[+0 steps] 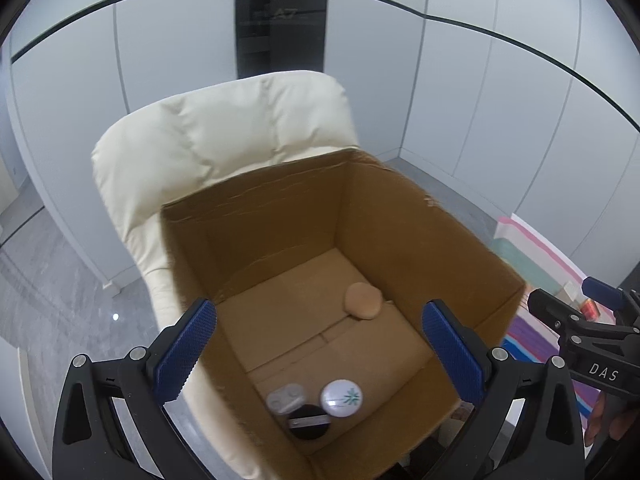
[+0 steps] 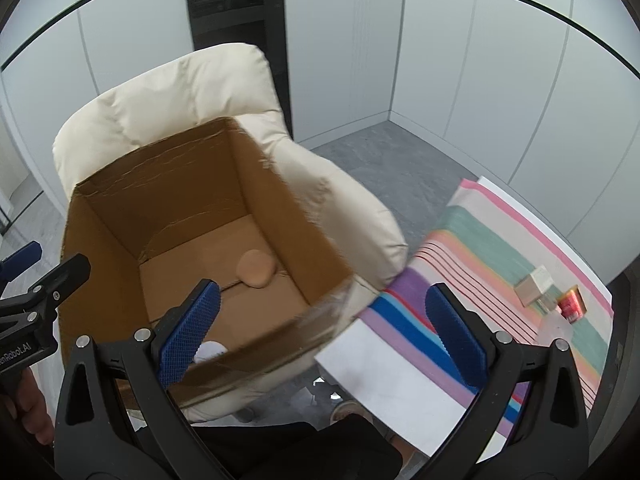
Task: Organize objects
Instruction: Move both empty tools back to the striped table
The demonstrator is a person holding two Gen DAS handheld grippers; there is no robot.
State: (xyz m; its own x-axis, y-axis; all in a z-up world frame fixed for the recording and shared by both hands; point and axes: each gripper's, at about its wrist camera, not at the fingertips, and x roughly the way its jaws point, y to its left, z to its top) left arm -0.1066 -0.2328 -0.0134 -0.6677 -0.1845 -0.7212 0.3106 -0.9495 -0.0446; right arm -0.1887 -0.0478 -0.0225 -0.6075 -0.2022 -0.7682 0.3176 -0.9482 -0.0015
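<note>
An open cardboard box (image 1: 404,216) (image 2: 104,216) rests on a cream armchair (image 1: 208,148) (image 2: 168,96). Inside lie a tan round puff (image 1: 362,301) (image 2: 256,269), a white round tin (image 1: 342,397), a grey case (image 1: 286,398) and a black round compact (image 1: 309,424). My left gripper (image 1: 320,356) hangs open above the box with nothing between its fingers. My right gripper (image 2: 320,334) is open and empty over the box's near right corner. A small beige box (image 2: 534,285) and a red item (image 2: 571,305) sit on the striped cloth (image 2: 472,248).
The striped cloth covers a white table (image 2: 384,376) right of the chair. Grey floor (image 2: 380,160) and pale wall panels (image 2: 460,60) lie behind. A person's dark clothing (image 2: 304,452) and a shoe (image 2: 348,410) show at the bottom.
</note>
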